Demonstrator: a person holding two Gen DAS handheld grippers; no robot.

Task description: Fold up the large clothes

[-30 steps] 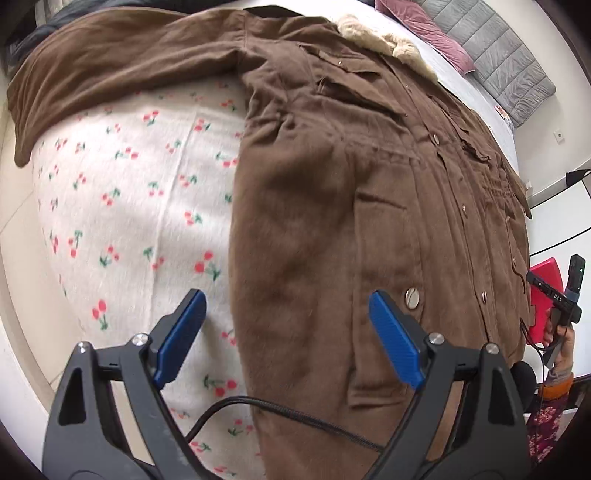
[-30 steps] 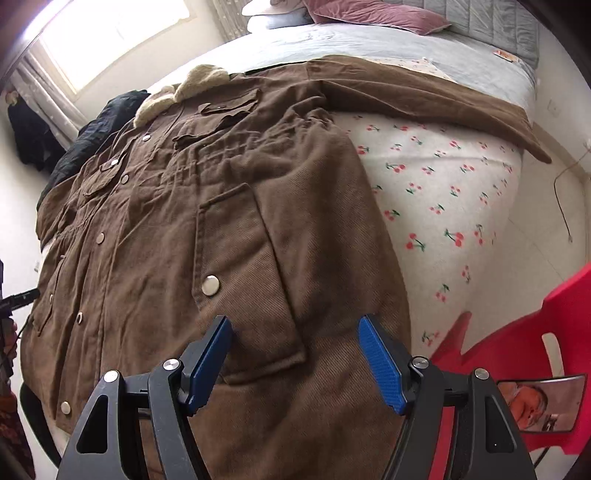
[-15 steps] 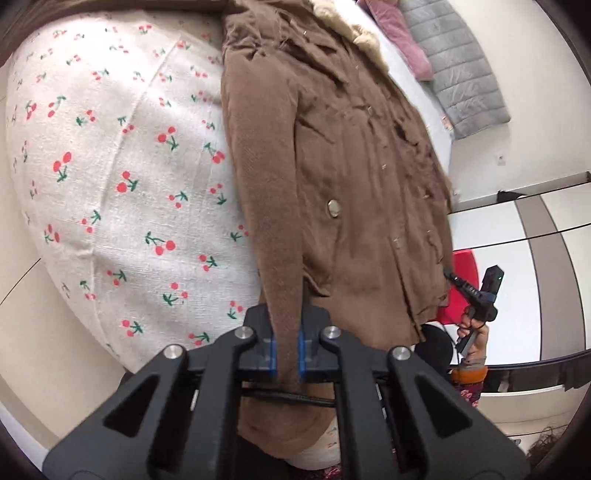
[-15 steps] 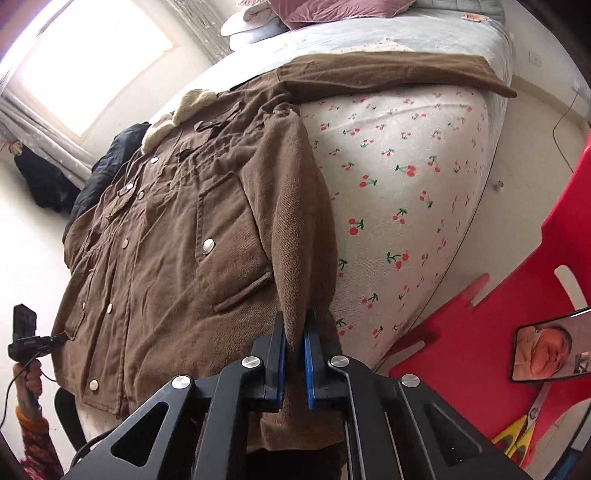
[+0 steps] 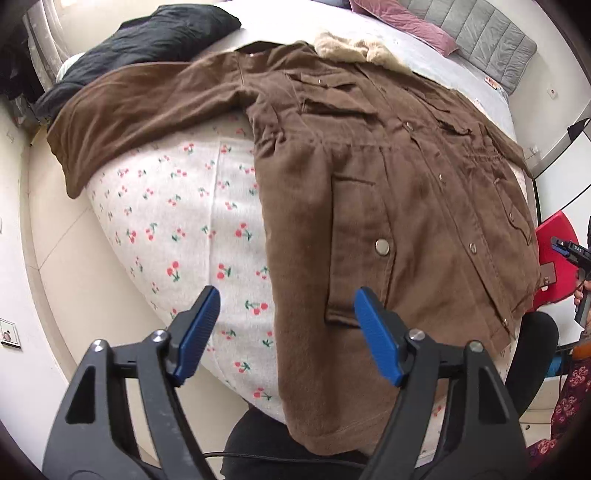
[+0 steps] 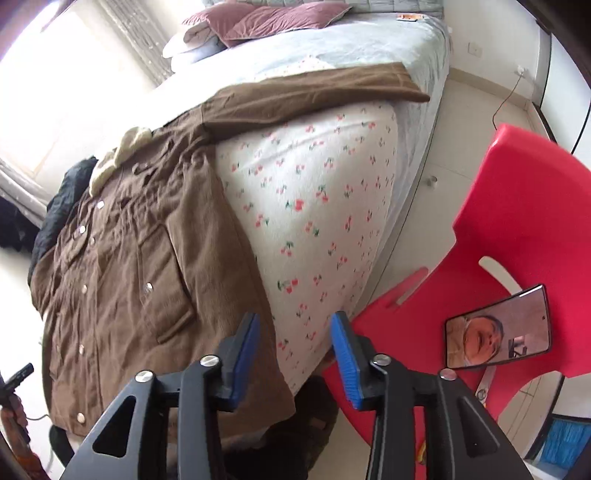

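Left gripper (image 5: 286, 334) hangs over the near edge of the bed, jaws spreading apart with nothing pinched; its blue pads frame the brown coat's (image 5: 369, 192) hem edge and a strip of the cherry-print blanket (image 5: 177, 221) from above. Right gripper (image 6: 295, 354) is opening too, pads clear of the fabric, with the coat's other side edge and the blanket below it. Just beside it stands a red plastic chair (image 6: 524, 221) with a phone (image 6: 498, 328) propped on the seat. Further out, the coat lies flat, front up, snaps (image 5: 382, 246) showing, one sleeve (image 6: 314, 92) stretched out sideways across the blanket. Beyond its fleecy collar (image 5: 354, 51) there's a dark garment (image 5: 147, 40), then pink pillows (image 6: 273, 22) at the headboard end.
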